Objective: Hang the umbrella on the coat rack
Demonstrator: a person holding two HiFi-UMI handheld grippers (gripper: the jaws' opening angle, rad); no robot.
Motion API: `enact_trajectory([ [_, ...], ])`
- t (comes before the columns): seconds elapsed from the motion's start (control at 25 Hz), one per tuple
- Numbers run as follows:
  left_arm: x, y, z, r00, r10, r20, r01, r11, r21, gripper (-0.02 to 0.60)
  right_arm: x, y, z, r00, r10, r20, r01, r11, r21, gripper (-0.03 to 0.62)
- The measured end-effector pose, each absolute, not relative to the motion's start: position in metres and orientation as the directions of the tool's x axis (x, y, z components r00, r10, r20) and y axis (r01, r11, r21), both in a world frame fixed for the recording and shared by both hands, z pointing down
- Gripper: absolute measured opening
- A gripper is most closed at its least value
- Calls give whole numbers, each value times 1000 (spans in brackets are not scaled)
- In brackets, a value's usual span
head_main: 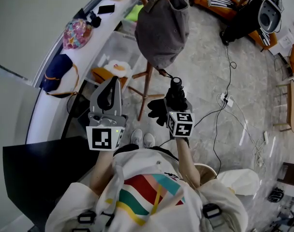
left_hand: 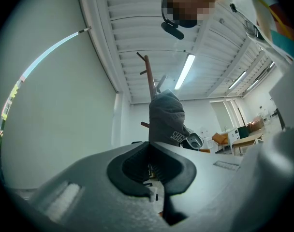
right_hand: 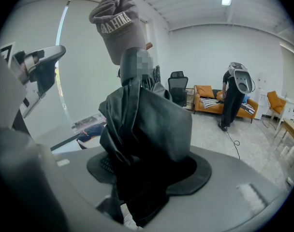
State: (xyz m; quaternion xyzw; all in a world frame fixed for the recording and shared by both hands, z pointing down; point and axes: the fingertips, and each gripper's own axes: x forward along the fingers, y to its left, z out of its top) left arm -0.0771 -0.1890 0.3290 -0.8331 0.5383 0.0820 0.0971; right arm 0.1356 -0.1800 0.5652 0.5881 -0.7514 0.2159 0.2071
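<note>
A black folded umbrella (head_main: pixel 172 99) is clamped in my right gripper (head_main: pixel 174 105), its handle end pointing toward the rack. In the right gripper view the umbrella's fabric (right_hand: pixel 147 124) bulges out between the jaws and hides the pads. The wooden coat rack (head_main: pixel 148 79) stands just ahead between both grippers, and a grey hooded garment (head_main: pixel 161 28) hangs from it. The rack's bare upper pegs (left_hand: pixel 148 74) rise above the grey garment (left_hand: pixel 167 120) in the left gripper view. My left gripper (head_main: pixel 116 82) is held up left of the pole, its jaws together and empty.
A white ledge (head_main: pixel 50 88) along the left wall carries a colourful bag (head_main: pixel 77 33) and a dark blue bag (head_main: pixel 57 71). A clear storage box (head_main: pixel 119 52) sits by the rack's feet. A black table (head_main: pixel 31 178) is at lower left. Cables and a power strip (head_main: pixel 225 100) lie on the floor.
</note>
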Motion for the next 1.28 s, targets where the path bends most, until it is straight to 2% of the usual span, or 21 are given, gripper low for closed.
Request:
enact_trajectory([
  [0.92, -86, -179, 333, 379, -896, -231, -925, -373, -71, -6, 136, -176, 608, -233, -711, 663, -969, 225, -100, 249],
  [1.28, -88, -176, 340, 369, -904, -218, -929, -365, -57, -6, 114, -200, 633, -270, -651, 709, -953, 284, -102, 249],
])
